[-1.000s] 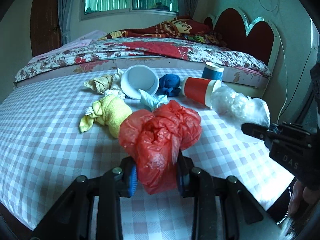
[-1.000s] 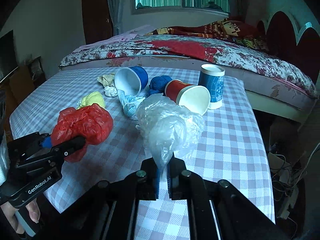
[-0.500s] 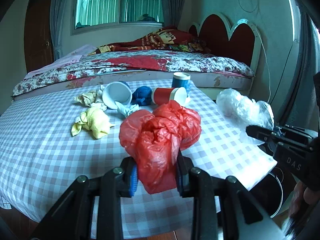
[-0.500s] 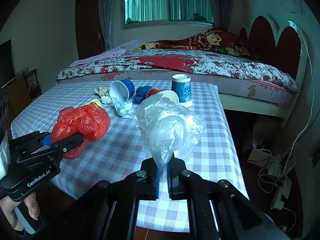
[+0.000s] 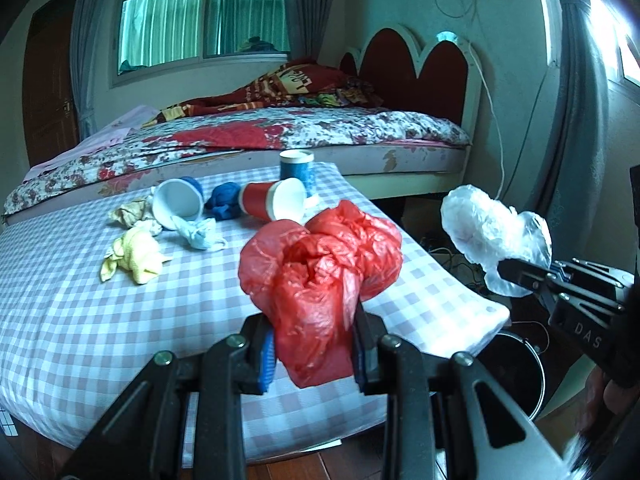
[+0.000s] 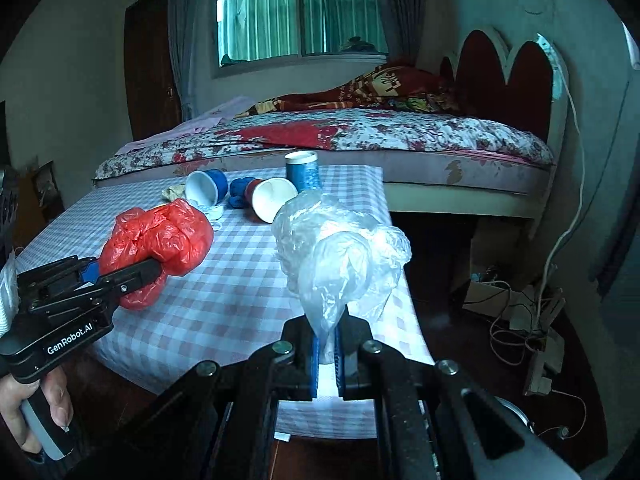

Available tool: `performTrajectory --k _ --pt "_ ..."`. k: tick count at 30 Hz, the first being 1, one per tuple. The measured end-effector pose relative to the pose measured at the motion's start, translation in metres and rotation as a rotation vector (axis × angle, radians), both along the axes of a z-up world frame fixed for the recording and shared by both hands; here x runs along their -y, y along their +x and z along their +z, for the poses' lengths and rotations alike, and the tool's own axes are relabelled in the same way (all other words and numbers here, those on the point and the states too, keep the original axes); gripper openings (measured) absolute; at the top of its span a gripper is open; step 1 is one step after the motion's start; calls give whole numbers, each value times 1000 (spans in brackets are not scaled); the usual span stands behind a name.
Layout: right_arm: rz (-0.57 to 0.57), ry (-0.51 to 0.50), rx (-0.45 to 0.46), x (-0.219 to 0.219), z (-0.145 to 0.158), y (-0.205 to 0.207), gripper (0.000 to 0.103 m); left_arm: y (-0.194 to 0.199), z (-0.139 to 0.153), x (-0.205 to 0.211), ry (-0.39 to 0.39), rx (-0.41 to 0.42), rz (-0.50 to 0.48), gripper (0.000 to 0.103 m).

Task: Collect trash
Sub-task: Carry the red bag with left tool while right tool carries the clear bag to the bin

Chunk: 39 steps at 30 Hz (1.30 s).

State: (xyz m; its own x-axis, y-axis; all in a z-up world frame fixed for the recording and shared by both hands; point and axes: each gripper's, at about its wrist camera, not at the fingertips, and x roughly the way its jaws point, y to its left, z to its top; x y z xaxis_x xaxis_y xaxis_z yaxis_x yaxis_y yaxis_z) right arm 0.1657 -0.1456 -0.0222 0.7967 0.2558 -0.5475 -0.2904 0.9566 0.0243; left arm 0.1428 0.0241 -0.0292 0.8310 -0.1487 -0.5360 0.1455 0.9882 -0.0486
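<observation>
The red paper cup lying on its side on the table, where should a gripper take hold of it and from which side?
Grip the red paper cup at its open white mouth, which faces the near table edge: one finger inside, one outside, pinching the rim wall. It lies tipped over, and the blue wad and upright blue cup crowd its far end, so come from the near, open side.

— What is the red bag [image 5: 320,276] made of?

— Thin plastic film, crinkled, with a slight sheen. The clear bag [image 6: 340,256] is the same film, but translucent and glossier.

— And the surface [image 5: 80,320]?

— Covered in a matt checked cloth, smooth, hanging over the near edge.

— The cups?

— The red cup [image 5: 274,202] looks like paper, white and matt inside. The yellow wad [image 5: 136,258] toward the left edge looks like soft cloth.

— The left claw [image 5: 314,354]?

— Black matt plastic, metal screws, blue ribbed pads [image 5: 267,358].
</observation>
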Motion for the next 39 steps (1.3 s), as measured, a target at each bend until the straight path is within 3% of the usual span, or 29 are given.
performTrajectory --k 24,39 --pt "-248 -9 -68 133 -30 -52 6 -23 -15 130 10 -16 -287 31" --pt "-350 -25 -185 200 -75 -81 6 -32 -57 203 25 -82 -446 31"
